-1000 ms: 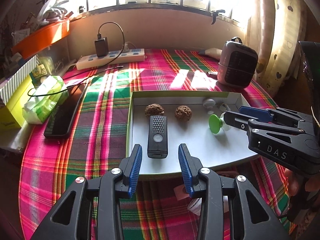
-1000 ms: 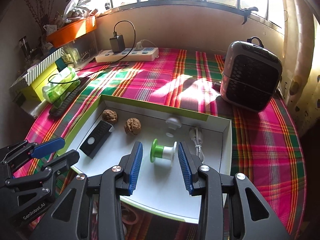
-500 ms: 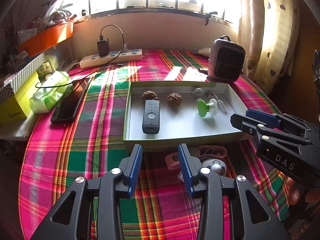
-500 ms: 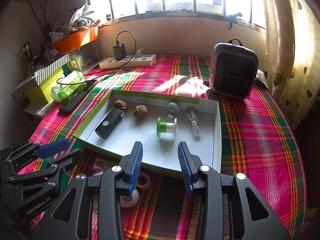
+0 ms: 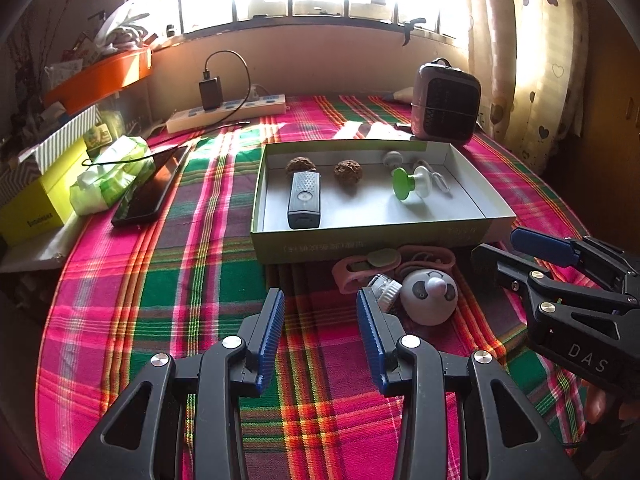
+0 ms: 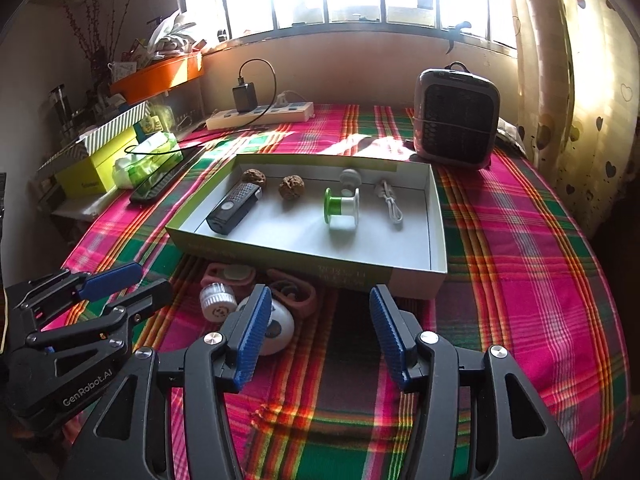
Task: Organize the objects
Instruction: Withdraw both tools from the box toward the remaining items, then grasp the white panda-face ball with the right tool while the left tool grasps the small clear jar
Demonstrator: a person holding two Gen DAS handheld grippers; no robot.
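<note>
On the plaid tablecloth (image 5: 192, 280), the shallow box (image 5: 372, 236) holds a black remote (image 5: 304, 204), two walnuts (image 5: 348, 170), a green-and-white spool (image 5: 408, 182) and a white cable (image 6: 390, 206). Just near of its front wall lie a pink strap (image 5: 356, 270), a small white cap (image 5: 384, 286) and a panda-faced gadget (image 5: 430, 298). Left gripper (image 5: 320, 328) hovers spread and empty. Right gripper (image 6: 316, 332), its jaws just widened, grasps nothing. A heater (image 6: 456, 120) stands far right.
</note>
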